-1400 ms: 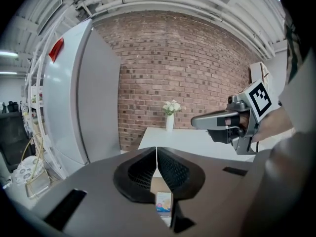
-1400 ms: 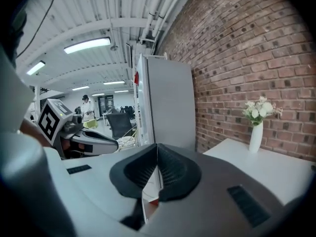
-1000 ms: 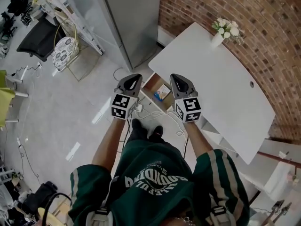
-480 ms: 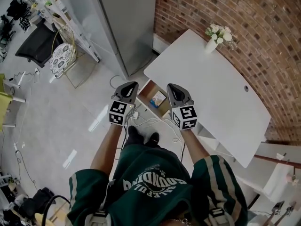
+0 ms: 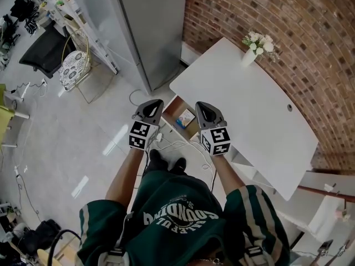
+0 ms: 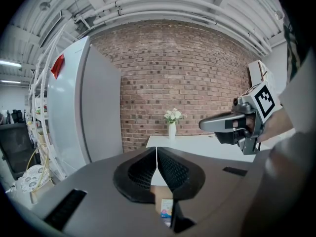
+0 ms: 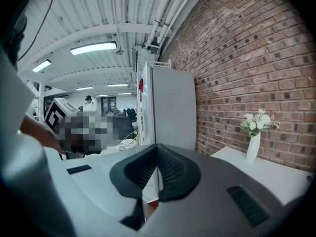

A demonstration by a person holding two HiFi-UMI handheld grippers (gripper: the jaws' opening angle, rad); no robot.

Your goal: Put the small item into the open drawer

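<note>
Small item (image 5: 186, 117) unmoved in drawer (image 5: 172, 108); left gripper (image 5: 154, 103), right gripper (image 5: 201, 105) — shut, steady.

Rough red brick wall (image 5: 288, 26), smooth matt white tabletop (image 5: 249, 104), glossy pale floor (image 5: 72, 143), wood-lined drawer (image 5: 178, 111).

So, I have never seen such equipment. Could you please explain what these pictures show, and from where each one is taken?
A person stands holding a two-jaw tool in each hand: the left tool and the right tool. The head view comes from a camera on the person's head, looking steeply down. The two gripper views come from cameras riding on each tool, looking along its jaws. Both tools are shut and hold nothing. Ahead is a white table with a vase of flowers, against a brick wall. At the table's near edge, an open drawer has a small box lying in it.
</note>
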